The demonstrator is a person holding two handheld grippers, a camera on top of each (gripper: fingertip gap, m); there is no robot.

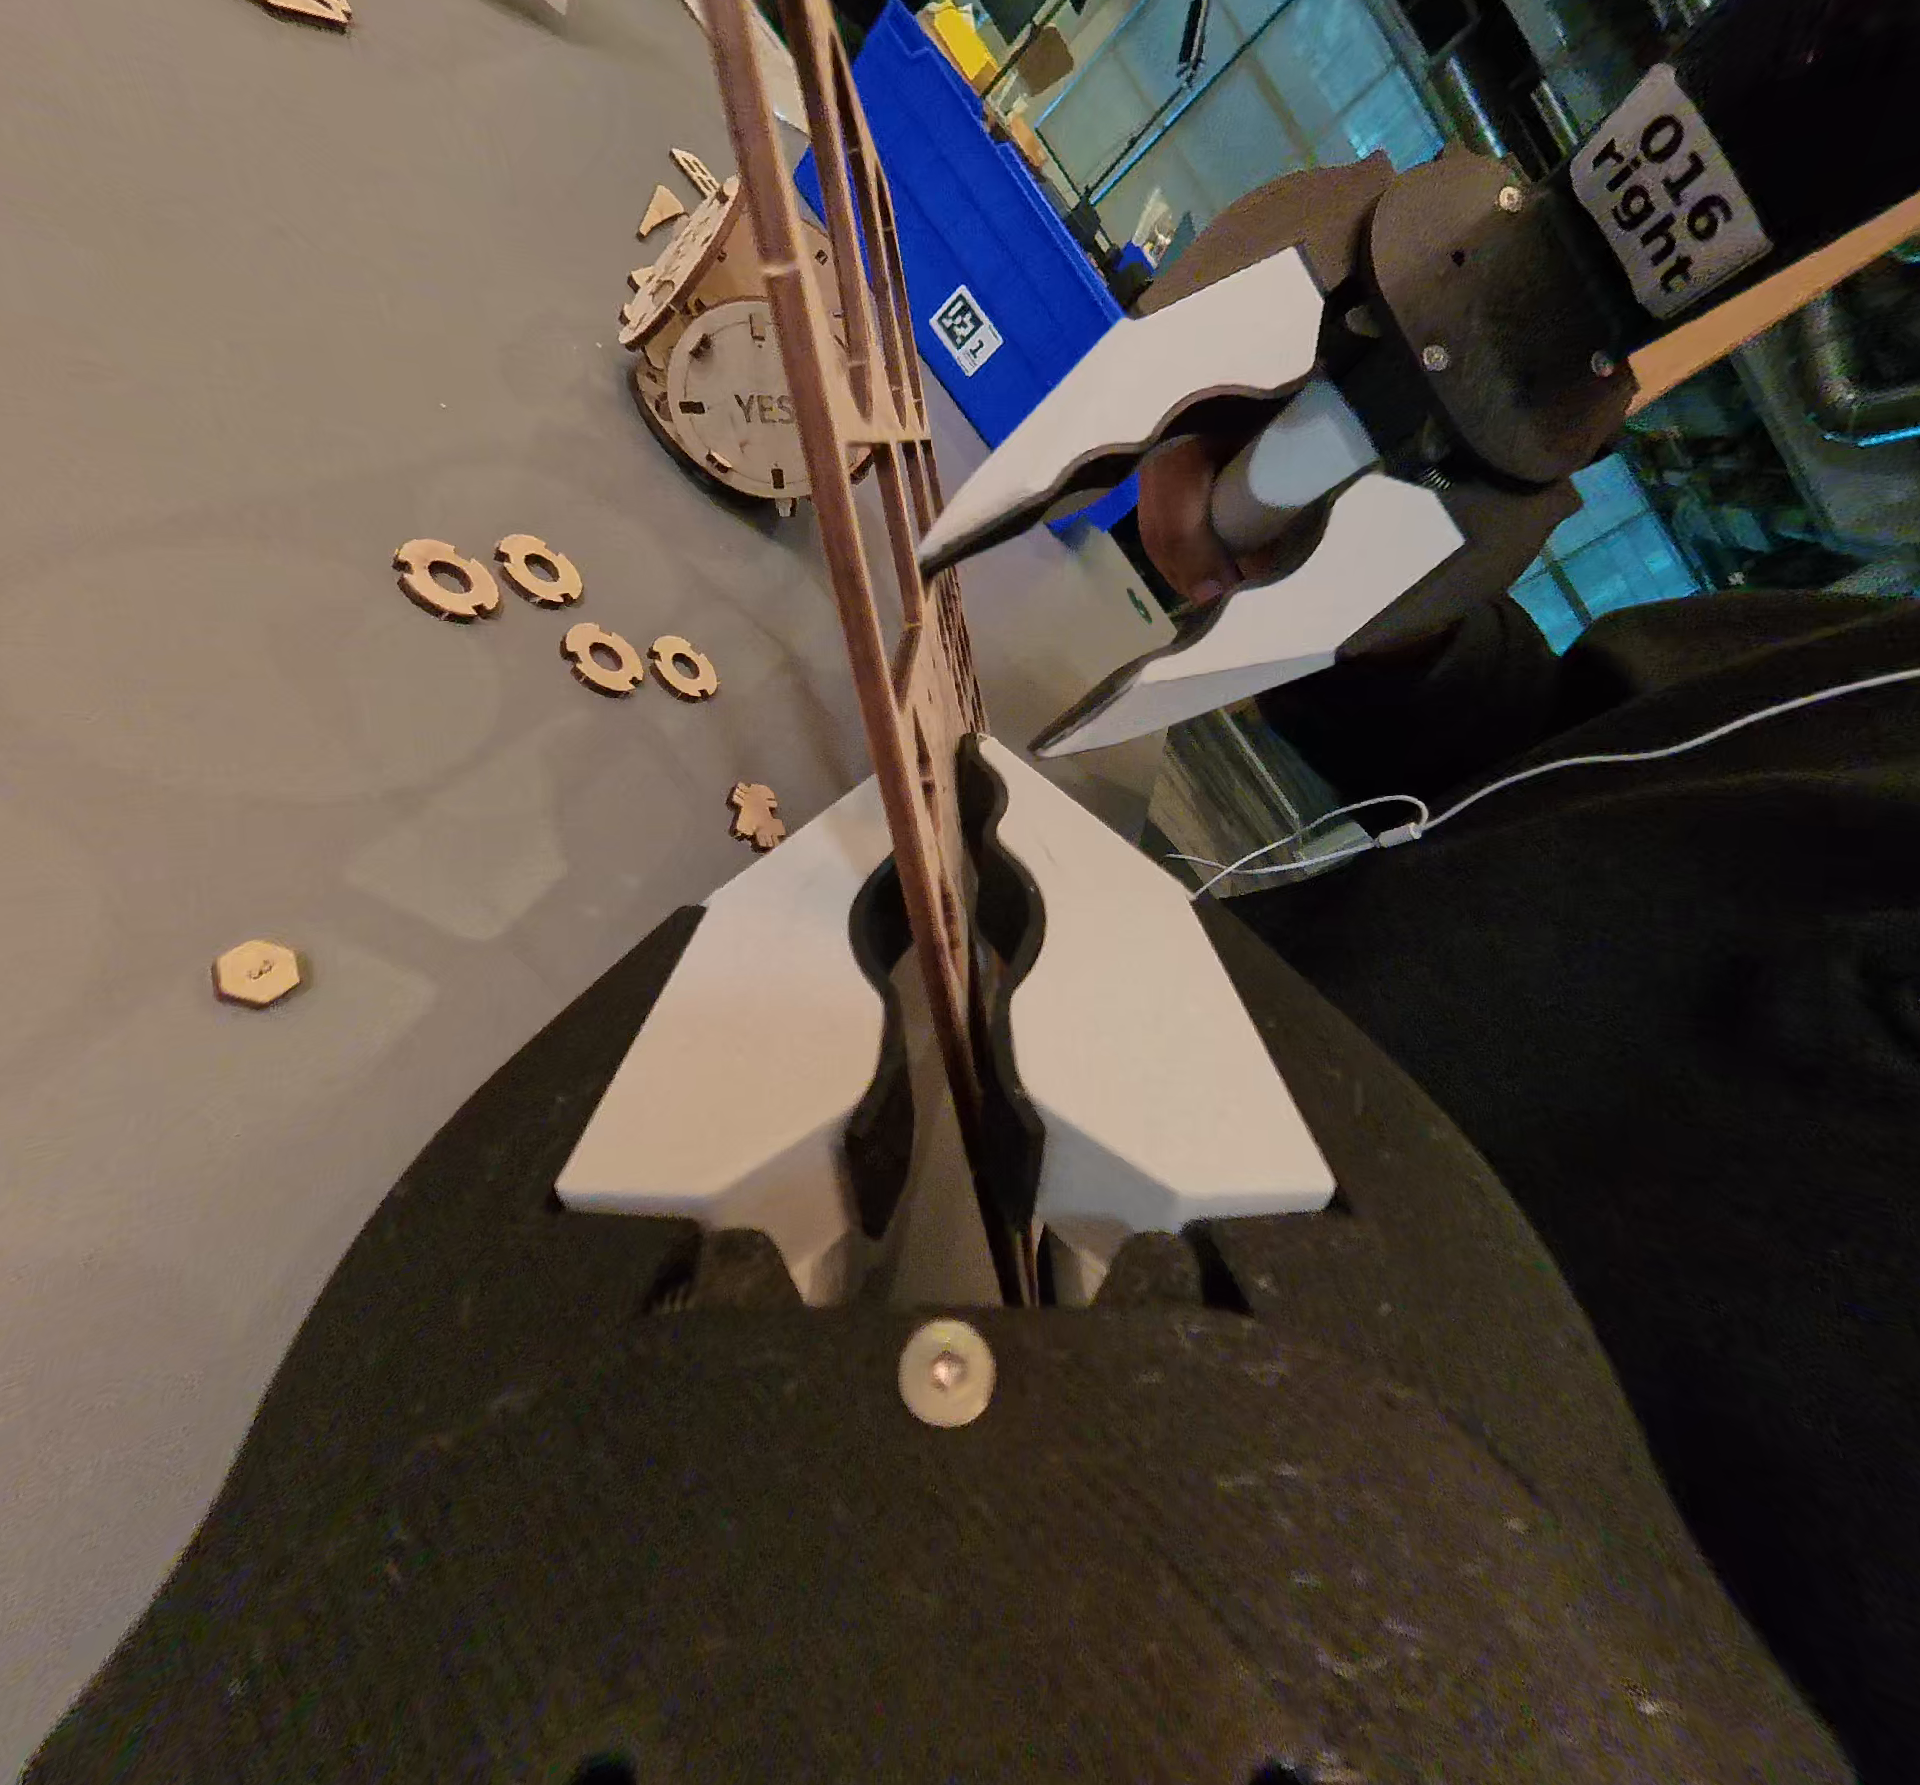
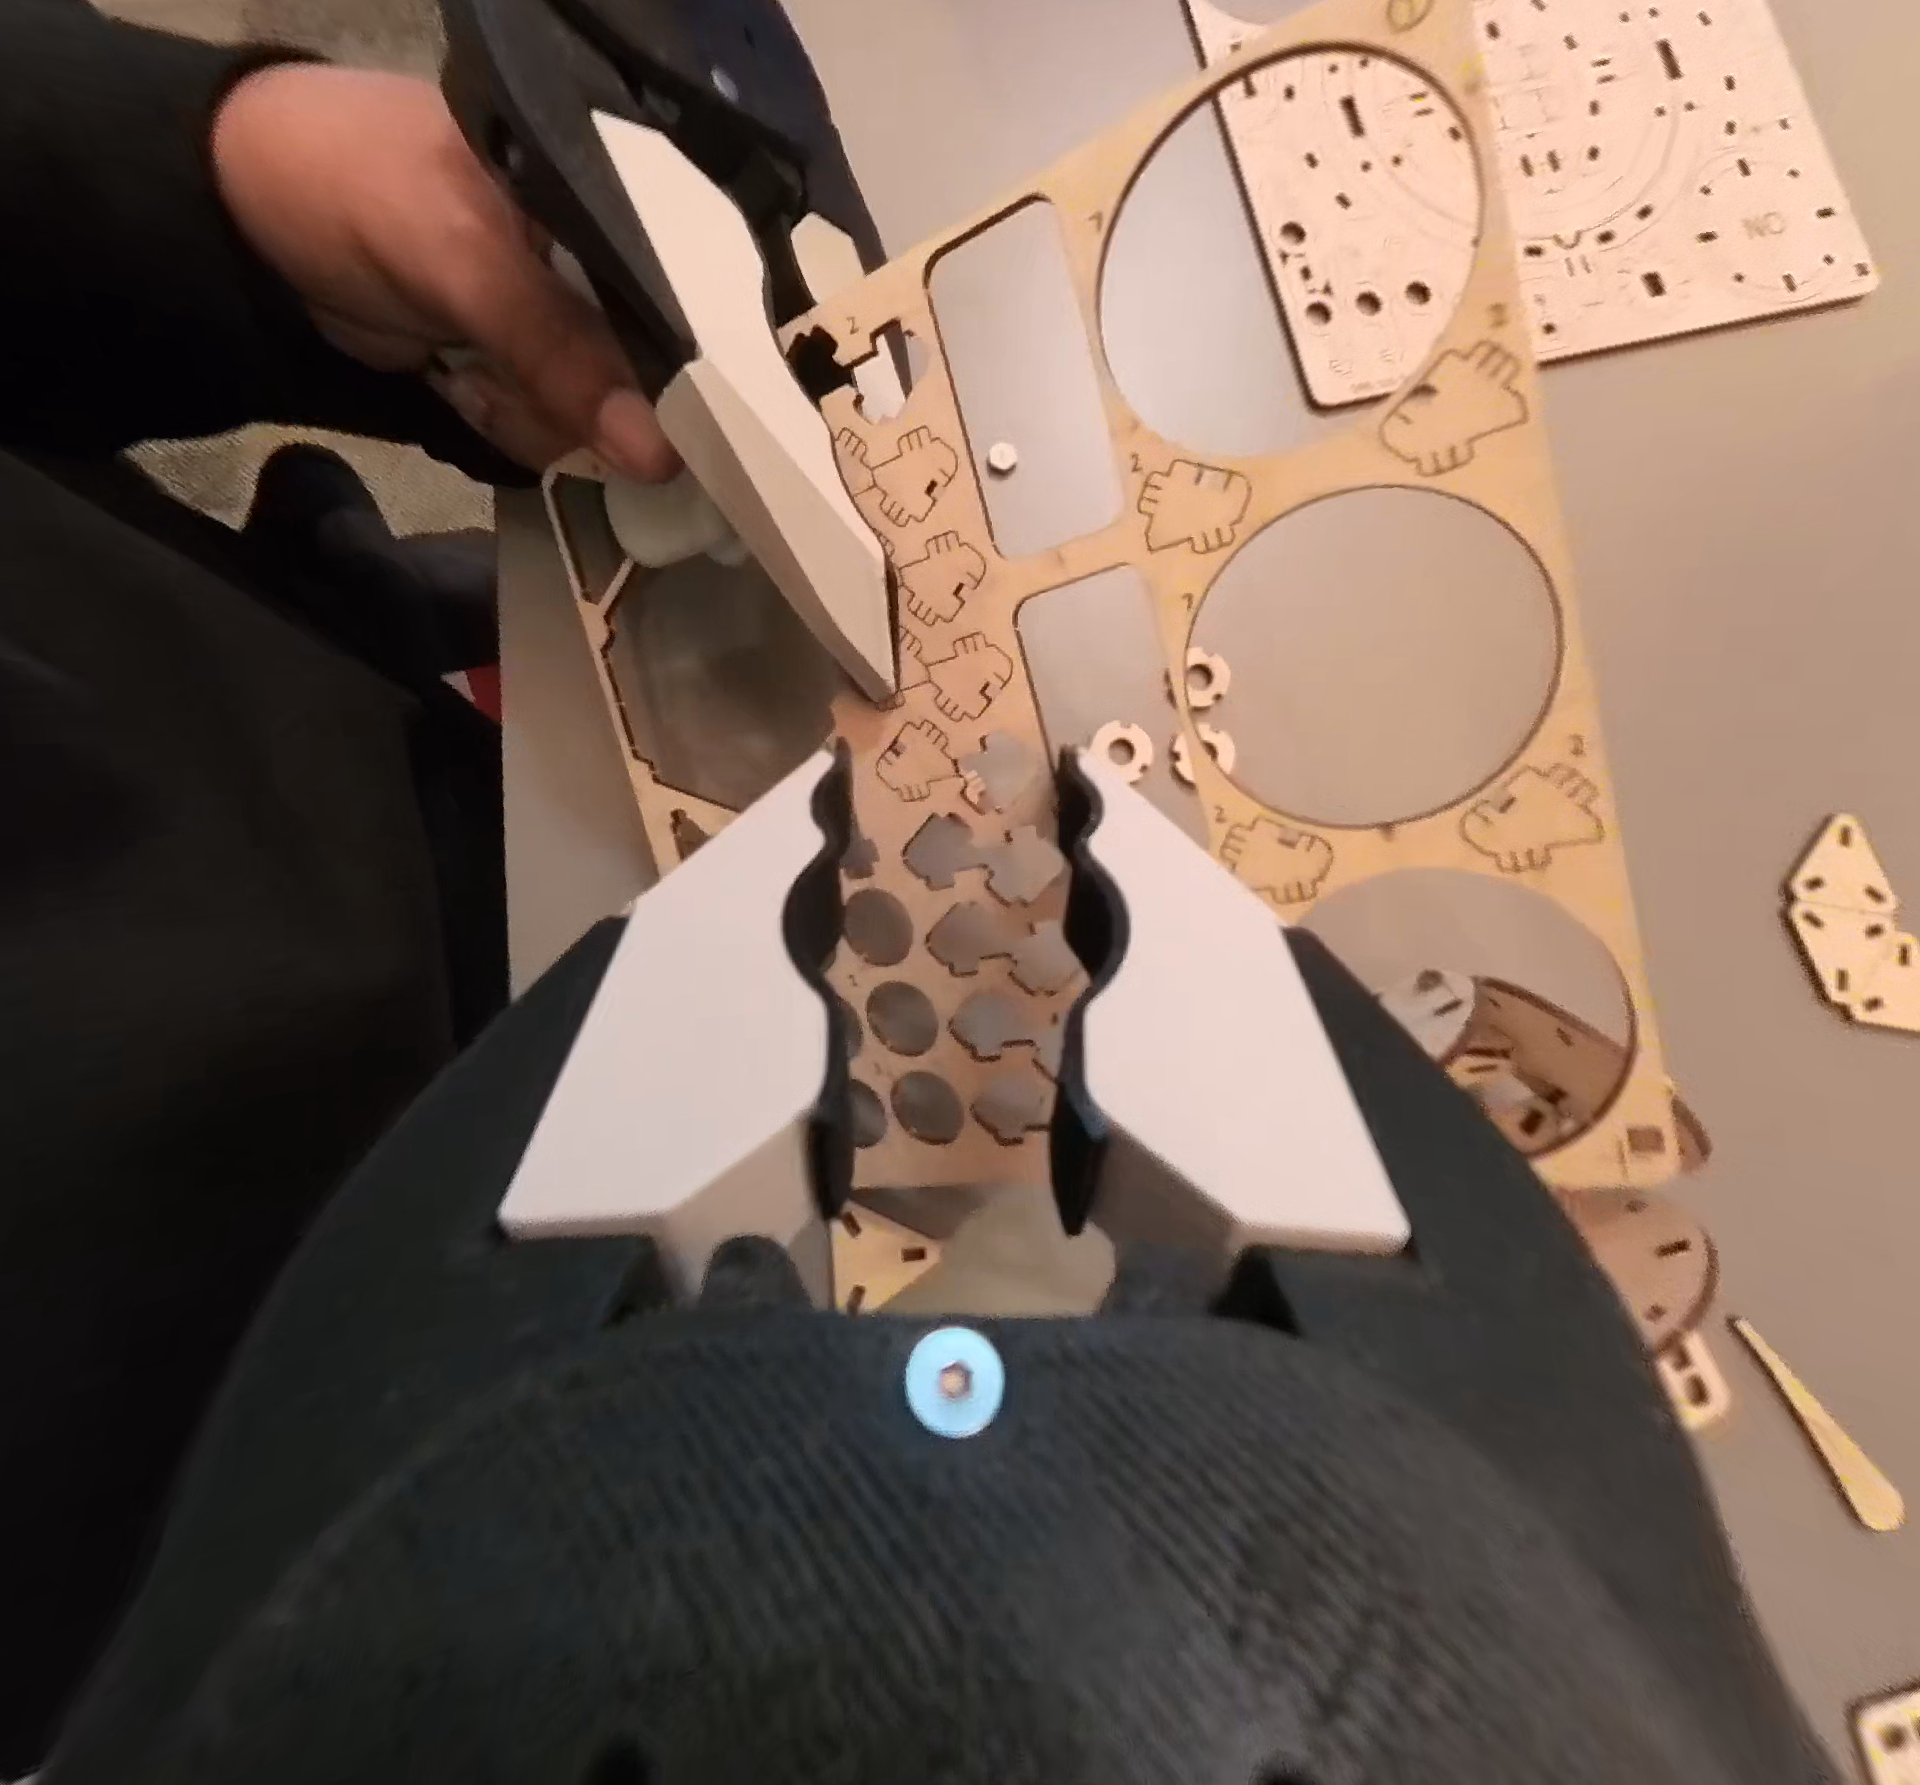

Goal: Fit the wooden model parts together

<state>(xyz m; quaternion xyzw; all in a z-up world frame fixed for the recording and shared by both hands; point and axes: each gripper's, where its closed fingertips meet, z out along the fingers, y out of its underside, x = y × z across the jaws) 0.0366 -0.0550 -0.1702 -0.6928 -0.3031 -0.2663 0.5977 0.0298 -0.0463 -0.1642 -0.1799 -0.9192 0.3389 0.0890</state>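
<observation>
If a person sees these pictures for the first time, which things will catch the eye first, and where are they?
First, the thin laser-cut wooden sheet, full of round and figure-shaped cutouts, which the left tongs clamp by its edge above the grey table. Next, the right tongs stand open, facing the sheet's face, with nothing held. On the table beyond lie four small wooden gear rings and a partly built round wooden model.

Left tongs [image 1: 951, 779] clamped shut, pads pressed on both faces of thin wooden sheet [image 1: 831, 385], gripped edge-on, sheet held raised off desk. Bare hand [image 2: 447, 281] in black sleeve wraps left handle. Right tongs [image 2: 951, 769] spread apart, grasp bare, tips aimed at sheet face, one fingertip [image 1: 935, 551] at sheet's surface.
</observation>
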